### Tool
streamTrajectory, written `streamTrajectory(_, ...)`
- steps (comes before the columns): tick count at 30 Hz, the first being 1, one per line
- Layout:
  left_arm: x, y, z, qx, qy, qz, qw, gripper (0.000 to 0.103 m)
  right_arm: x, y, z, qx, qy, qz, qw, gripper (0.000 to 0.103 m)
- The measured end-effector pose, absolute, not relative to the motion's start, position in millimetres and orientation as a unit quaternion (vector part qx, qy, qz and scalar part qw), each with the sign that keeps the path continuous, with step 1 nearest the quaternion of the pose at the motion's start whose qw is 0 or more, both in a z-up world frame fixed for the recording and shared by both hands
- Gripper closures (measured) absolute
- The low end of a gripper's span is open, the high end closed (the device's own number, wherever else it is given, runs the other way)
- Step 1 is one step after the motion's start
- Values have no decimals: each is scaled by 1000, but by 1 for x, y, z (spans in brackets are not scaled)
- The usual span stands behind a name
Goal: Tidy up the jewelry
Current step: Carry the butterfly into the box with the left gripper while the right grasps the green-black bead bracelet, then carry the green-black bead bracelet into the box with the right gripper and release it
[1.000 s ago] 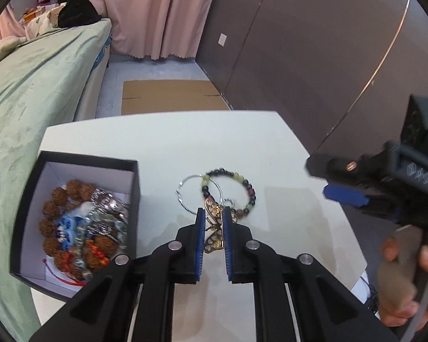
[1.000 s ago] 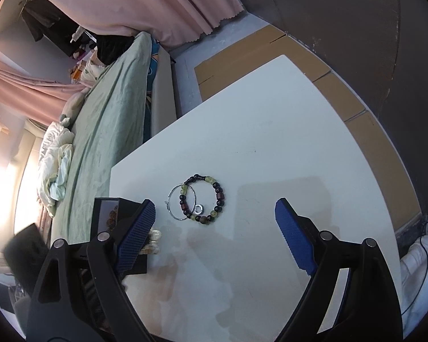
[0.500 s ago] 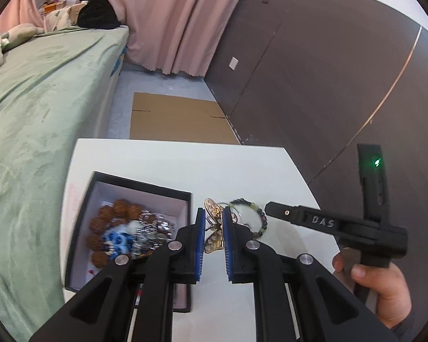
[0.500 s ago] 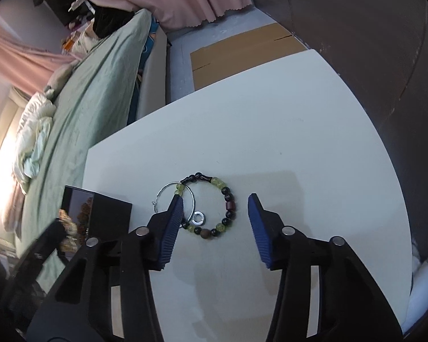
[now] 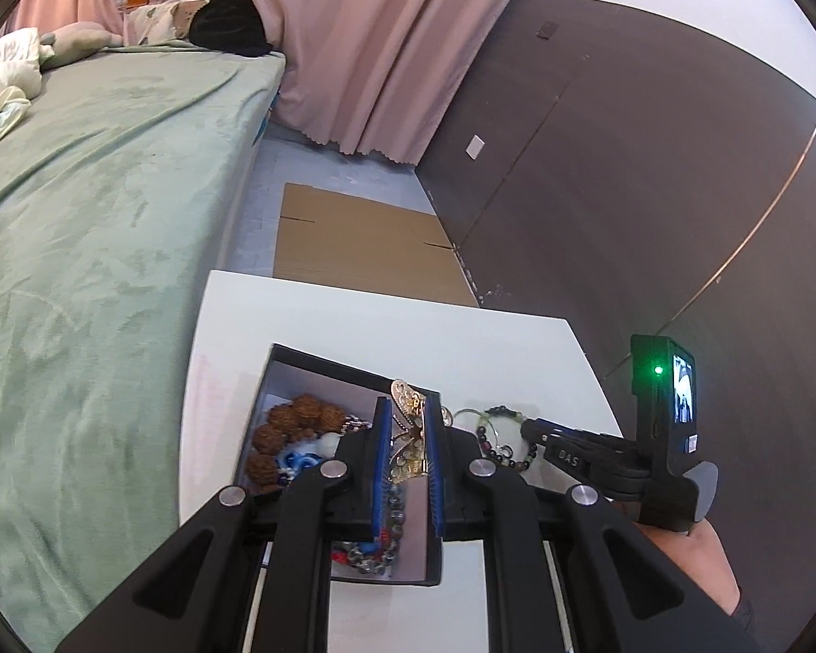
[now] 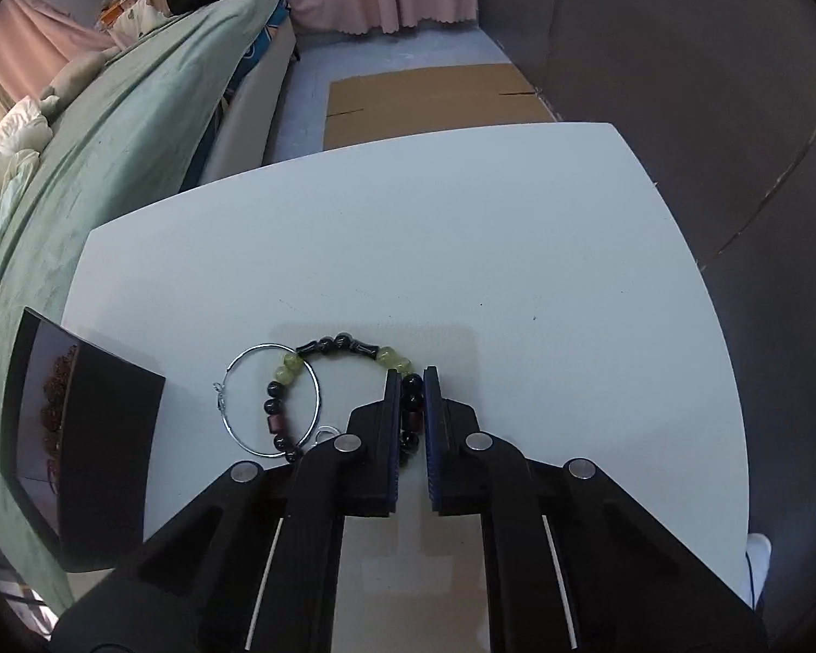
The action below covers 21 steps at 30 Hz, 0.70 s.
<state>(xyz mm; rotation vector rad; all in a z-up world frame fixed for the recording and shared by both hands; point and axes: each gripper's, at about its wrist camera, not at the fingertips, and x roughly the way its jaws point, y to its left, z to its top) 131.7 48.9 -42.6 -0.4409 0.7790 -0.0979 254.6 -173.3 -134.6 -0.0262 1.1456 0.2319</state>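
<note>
Your left claw (image 5: 408,435) grips a gold butterfly ornament (image 5: 406,438) above the black box (image 5: 353,370), its lower half hidden between the pads. Your right claw (image 6: 408,397) has closed on the beaded bracelet (image 6: 342,348), whose near beads its body covers. A silver hoop (image 6: 274,400) lies to that claw's left on the white desk (image 6: 462,250). A green bed (image 6: 109,125) and pink curtains (image 5: 364,54) stand beyond.

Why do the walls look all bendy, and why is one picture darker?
Left wrist view: the fisheye lens curves the dark wall and bed, and the corners go black. Right wrist view: dimmer and bluish, the table edge bows, and the right claw casts a soft shadow around the bead bracelet.
</note>
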Motion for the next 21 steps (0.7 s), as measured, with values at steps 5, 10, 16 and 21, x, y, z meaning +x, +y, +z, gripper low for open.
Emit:
streamTrajectory(5,131,60,-45,-221,381,-40,897,87,251,-179,-118,26,527,127,840,94)
streamTrajectory(10,127,73,-43,-236,370,-23,898,64,238,-180,-81,65,483,160,858,94)
streamTrajectory(16,124,78,-40,-237,362,-12,901,28,221,-165,-51,88,441,199,871,94)
streamTrajectory(21,122,80,-36,-229,351,-2,908,10,210,-156,-36,107,422,237,869,94)
